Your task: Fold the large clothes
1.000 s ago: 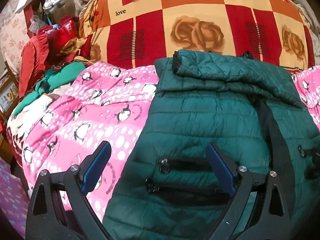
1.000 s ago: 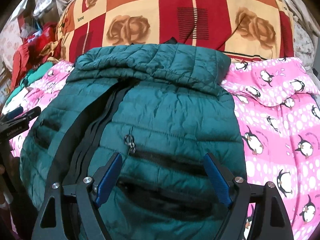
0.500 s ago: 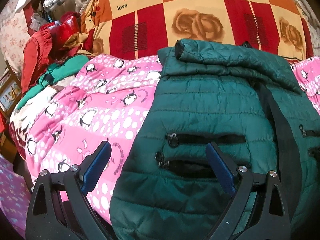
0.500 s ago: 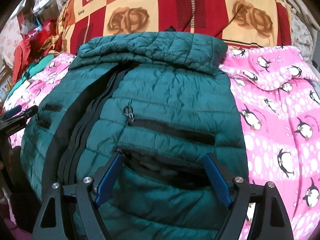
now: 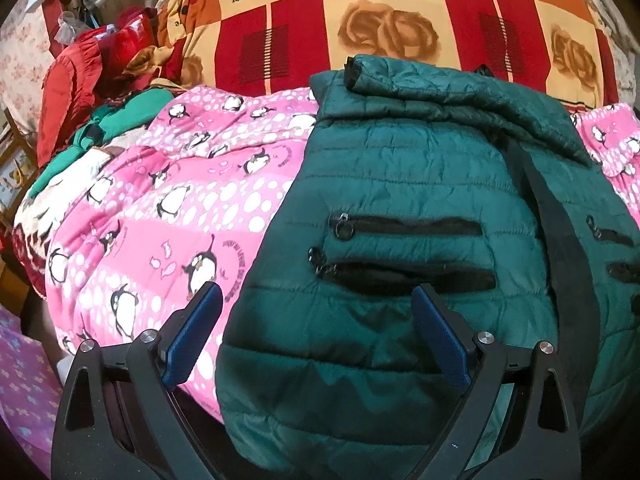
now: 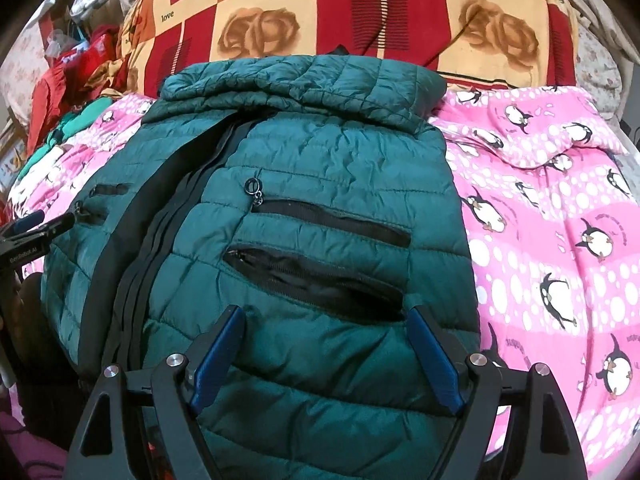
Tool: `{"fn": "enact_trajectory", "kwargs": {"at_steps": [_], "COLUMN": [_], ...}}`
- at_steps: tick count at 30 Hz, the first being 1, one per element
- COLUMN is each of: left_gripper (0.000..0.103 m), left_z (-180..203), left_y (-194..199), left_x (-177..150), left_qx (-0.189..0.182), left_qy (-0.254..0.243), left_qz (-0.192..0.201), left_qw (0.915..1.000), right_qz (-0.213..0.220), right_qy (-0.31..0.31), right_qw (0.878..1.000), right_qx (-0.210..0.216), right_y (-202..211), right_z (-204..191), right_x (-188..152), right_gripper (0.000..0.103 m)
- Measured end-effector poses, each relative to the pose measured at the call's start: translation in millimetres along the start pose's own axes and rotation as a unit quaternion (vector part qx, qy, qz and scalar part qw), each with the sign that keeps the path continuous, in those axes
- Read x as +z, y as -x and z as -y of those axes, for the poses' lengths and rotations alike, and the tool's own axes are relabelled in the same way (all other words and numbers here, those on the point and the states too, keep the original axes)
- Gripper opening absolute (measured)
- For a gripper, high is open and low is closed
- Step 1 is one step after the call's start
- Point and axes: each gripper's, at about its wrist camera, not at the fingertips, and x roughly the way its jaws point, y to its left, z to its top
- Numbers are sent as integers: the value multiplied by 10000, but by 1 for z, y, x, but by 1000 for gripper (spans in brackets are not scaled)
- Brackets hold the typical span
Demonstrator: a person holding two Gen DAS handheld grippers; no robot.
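Both grippers stand wide apart at the jaws and grip nothing. Left gripper (image 5: 316, 336) hangs over the lower left edge of the green quilted jacket (image 5: 420, 184): its left blue pad (image 5: 194, 340) shows against the pink penguin blanket (image 5: 172, 208), its right pad against the jacket's padded front, just below the lower of two black pocket zips (image 5: 404, 276). Whether that pad touches the fabric cannot be told.

Right gripper (image 6: 326, 356) hangs over the jacket's lower right part, both blue pads (image 6: 218, 356) showing against the green fabric under the gaping lower pocket (image 6: 316, 280); no cloth is pinched between them. At the left edge of the right wrist view the tips of the left gripper show, beside the jacket's left side.

Spread flat on the penguin blanket, front up, the jacket has its black centre zip (image 6: 160, 216) running lengthwise and a folded, quilted part lying across its top end. Behind it rests a red, orange and cream checked quilt (image 5: 400, 12) with roses and the word "love". Red and green clothes (image 5: 92, 92) are piled at the far left.
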Motion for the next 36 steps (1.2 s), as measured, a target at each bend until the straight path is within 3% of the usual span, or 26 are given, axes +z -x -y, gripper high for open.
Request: {"fn": "enact_trajectory", "kwargs": {"at_steps": [22, 30, 36], "left_gripper": [95, 95, 98], "left_z": [-21, -31, -40], "left_y": [-12, -13, -20], "left_x": [-19, -26, -33], "left_qx": [-328, -978, -1383], "left_qy": [201, 181, 271], "left_qz": [-445, -654, -927], "left_qw": [9983, 9929, 9857], "right_qz": [-275, -521, -722], "right_qy": [-40, -163, -510], "right_qw": [9995, 9984, 9947], "right_qx": [-163, -122, 519], "right_y": [8, 9, 4], "right_z": [23, 40, 52], "right_x": [-14, -26, -39], "right_gripper": [81, 84, 84]}}
